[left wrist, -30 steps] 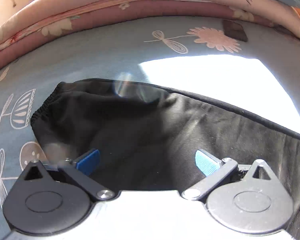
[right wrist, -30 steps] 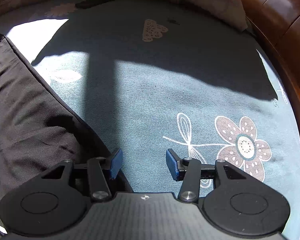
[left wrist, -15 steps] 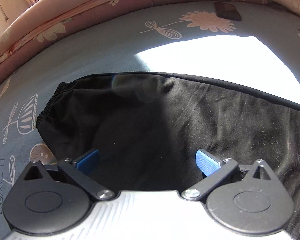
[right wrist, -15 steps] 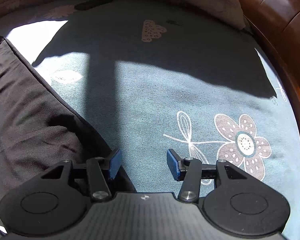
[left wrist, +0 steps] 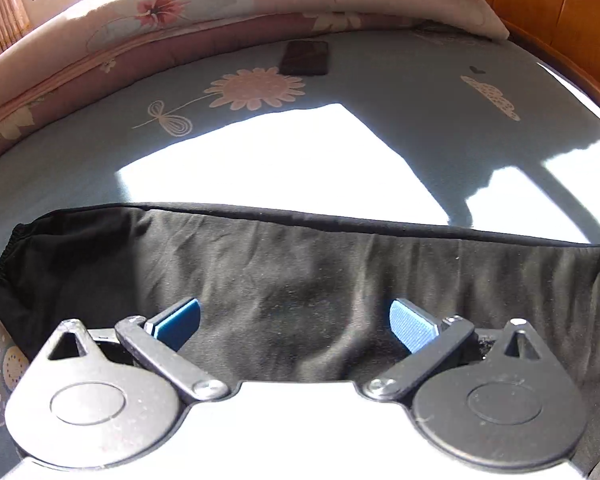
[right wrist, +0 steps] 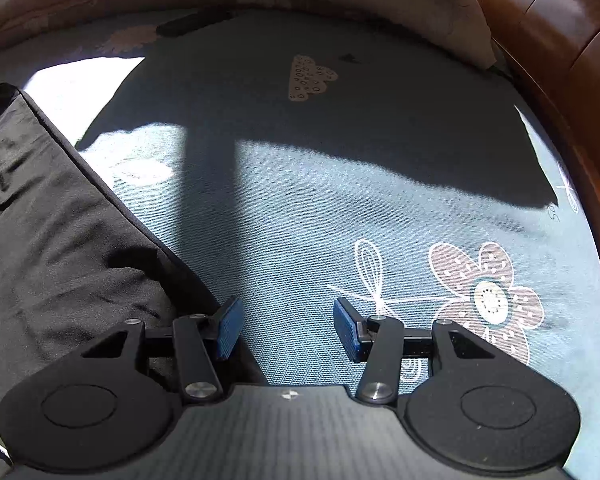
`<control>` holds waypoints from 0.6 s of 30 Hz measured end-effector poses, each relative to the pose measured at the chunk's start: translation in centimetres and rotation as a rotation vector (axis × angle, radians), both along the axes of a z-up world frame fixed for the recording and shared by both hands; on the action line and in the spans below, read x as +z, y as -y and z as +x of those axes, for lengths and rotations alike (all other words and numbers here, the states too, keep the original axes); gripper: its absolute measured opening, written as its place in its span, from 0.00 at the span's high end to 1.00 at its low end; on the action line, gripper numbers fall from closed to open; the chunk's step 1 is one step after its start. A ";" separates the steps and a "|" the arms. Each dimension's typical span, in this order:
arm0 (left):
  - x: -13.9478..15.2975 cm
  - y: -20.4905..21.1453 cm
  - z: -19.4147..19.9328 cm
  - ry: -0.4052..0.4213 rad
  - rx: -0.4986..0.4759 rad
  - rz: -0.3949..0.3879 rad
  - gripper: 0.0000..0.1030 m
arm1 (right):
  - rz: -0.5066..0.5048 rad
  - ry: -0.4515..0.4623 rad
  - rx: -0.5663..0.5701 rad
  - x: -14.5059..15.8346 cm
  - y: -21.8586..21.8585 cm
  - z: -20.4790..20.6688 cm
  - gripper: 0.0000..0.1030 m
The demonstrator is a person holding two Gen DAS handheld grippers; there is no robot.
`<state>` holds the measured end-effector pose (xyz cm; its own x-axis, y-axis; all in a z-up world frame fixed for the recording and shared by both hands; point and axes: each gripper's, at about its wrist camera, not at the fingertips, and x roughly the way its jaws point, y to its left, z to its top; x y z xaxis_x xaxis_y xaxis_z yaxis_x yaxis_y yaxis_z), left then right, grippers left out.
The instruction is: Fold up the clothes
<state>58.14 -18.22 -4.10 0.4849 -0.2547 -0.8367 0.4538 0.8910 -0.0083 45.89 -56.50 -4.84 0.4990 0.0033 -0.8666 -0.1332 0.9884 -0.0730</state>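
A black garment lies flat across the blue flowered bedsheet, its elastic cuff or waistband at the left end. My left gripper hangs over the middle of the garment, its jaws wide open with nothing between the blue pads. In the right wrist view the same black garment fills the left side. My right gripper stands open over bare sheet just beside the garment's edge, holding nothing; its left pad is at the cloth's border.
A dark phone lies on the sheet near the pink flowered quilt rolled along the far side. A pillow and a brown wooden headboard stand at the right. Bright sunlit patches cover the sheet beyond the garment.
The left gripper has moved to the right along the garment and drawn back a little, so the elastic end now sits at the far left edge. The right gripper has stayed put.
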 end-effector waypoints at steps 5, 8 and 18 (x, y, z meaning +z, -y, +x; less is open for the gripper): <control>-0.7 6.1 -3.9 -0.079 -0.148 -0.066 0.03 | 0.027 -0.016 0.034 -0.8 -0.3 -0.7 0.47; -0.9 9.0 -6.7 -0.090 -0.242 -0.042 0.03 | 0.034 -0.035 0.075 -1.5 -0.5 -1.2 0.47; -0.5 13.6 -12.9 -0.071 -0.605 0.041 0.37 | 0.194 -0.102 0.169 -3.3 1.7 -0.7 0.47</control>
